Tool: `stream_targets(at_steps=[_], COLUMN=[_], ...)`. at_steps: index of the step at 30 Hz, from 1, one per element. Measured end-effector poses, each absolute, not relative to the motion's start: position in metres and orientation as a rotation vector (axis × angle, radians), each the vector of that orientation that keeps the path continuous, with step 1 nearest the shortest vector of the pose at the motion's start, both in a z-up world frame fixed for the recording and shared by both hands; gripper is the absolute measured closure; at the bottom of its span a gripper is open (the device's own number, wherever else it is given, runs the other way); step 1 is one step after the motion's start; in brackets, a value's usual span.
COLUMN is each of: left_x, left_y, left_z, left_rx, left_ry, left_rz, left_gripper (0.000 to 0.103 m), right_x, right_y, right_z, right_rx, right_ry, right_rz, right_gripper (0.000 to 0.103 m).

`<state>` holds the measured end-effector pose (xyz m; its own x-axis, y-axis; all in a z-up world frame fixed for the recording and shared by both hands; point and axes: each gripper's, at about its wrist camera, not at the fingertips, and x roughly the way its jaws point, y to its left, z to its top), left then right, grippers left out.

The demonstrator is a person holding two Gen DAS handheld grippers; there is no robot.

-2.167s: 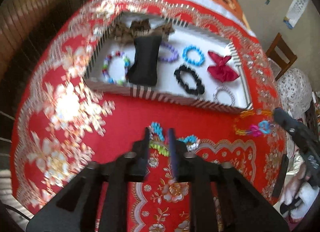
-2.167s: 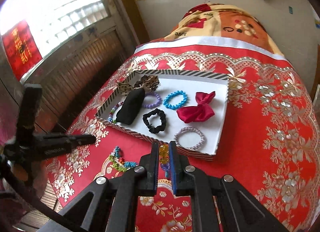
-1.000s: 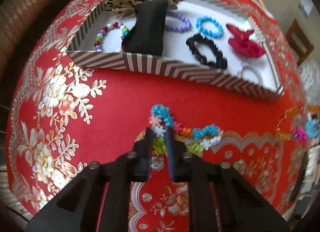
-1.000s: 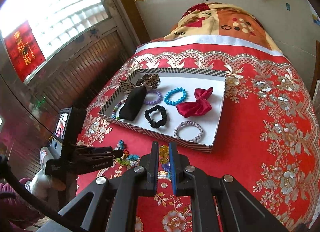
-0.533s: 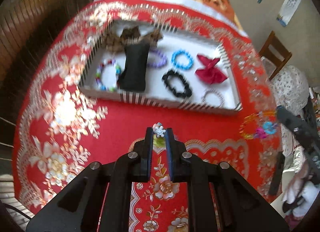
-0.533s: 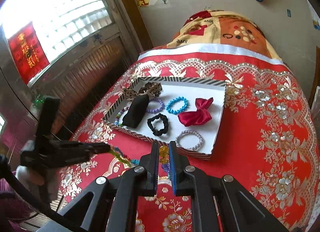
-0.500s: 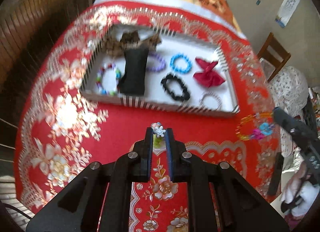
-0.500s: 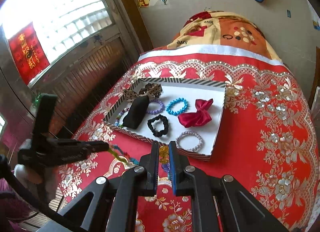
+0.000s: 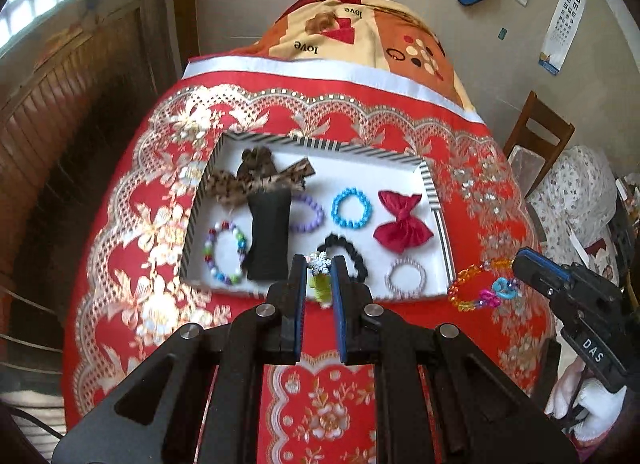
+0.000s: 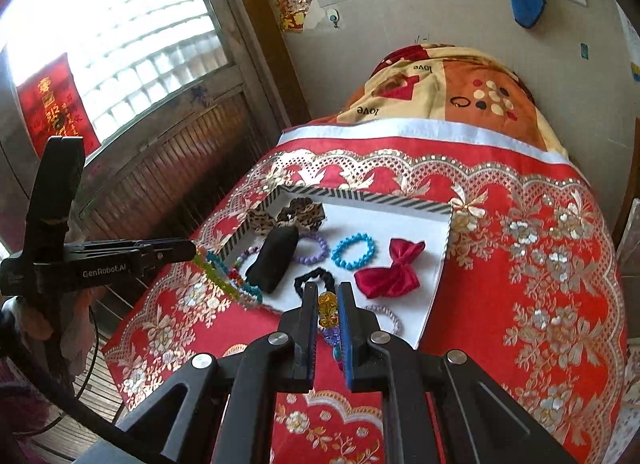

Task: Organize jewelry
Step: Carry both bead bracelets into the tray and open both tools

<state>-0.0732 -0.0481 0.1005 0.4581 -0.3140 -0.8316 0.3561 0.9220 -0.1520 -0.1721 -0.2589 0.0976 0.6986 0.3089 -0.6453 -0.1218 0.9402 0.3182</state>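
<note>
Left claw (image 9: 319, 264): angled downward above the table (image 9: 400, 135), clenched on a multicoloured bead bracelet (image 9: 320, 284) hanging clear of the cloth. Right claw (image 10: 327, 306): likewise tilted, gripping an amber-and-purple bracelet (image 10: 328, 316). Striped tray (image 9: 320, 142) beyond holds bracelets, a red bow (image 9: 402, 223), a black pouch (image 9: 269, 236).

left gripper (image 9: 319, 270) pinched tight on a beaded necklace (image 9: 321, 264) with a white snowflake charm at the fingertips and green beads hanging in the gap. straight beyond the tips sits the striped-rim tray (image 9: 433, 193) on the red floral cloth (image 9: 400, 336): black scrunchie (image 9: 350, 254) just past the tips, black pouch (image 9: 267, 238) and multicolour bead bracelet (image 9: 224, 250) to their left, clear bracelet (image 9: 406, 276), red bow (image 9: 401, 225) and blue bracelet (image 9: 351, 213) to their right, purple bracelet (image 9: 310, 215) and leopard bow (image 9: 256, 177) farther off. far right of the tips, right gripper (image 9: 520, 264) closed on an orange bead bracelet (image 9: 476, 288), lifted off the cloth beside the tray's near right corner.
</note>
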Motion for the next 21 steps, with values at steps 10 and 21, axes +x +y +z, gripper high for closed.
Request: stream_targets(at_steps=[10, 21], left_x=[-0.022, 0.043], left_y=[-0.085, -0.137], left_z=[0.081, 0.054], left_rx=[0.105, 0.164], left_ry=[1.040, 1.077], left_rz=[-0.436, -0.490], left_gripper=[0.092, 0.092], right_x=[-0.123, -0.051], right_y=[-0.265, -0.271], right_z=[0.098, 0.081], right_rx=[0.254, 0.284], right_ry=[0.775, 0.809], right_rz=[0.213, 0.169], right_gripper=[0.094, 0.094])
